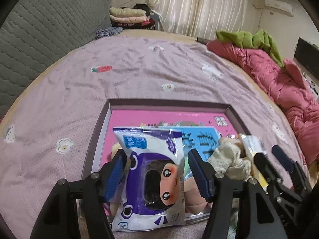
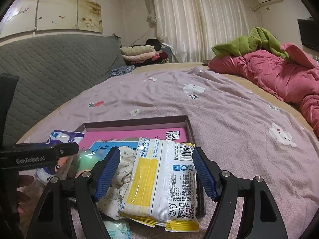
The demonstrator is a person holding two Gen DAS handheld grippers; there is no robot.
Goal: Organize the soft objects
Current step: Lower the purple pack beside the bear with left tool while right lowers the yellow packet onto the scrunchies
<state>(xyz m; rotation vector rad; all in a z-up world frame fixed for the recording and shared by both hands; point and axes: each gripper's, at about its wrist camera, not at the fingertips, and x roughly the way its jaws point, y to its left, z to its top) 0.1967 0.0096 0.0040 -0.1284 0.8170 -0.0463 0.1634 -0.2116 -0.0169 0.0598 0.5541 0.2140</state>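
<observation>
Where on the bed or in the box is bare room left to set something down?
The far half of the box shows bare pink lining. The lilac bedsheet is open between the box, the grey headboard and the pink quilt. The box's near half is crowded: purple packet, yellow packet, floral cloth.

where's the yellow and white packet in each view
Left wrist: the yellow and white packet shows at the right edge of the box, mostly hidden behind the floral cloth.
Right wrist: bottom centre, between the right gripper pads.
Shared landmark: the pink box on the bed.
</observation>
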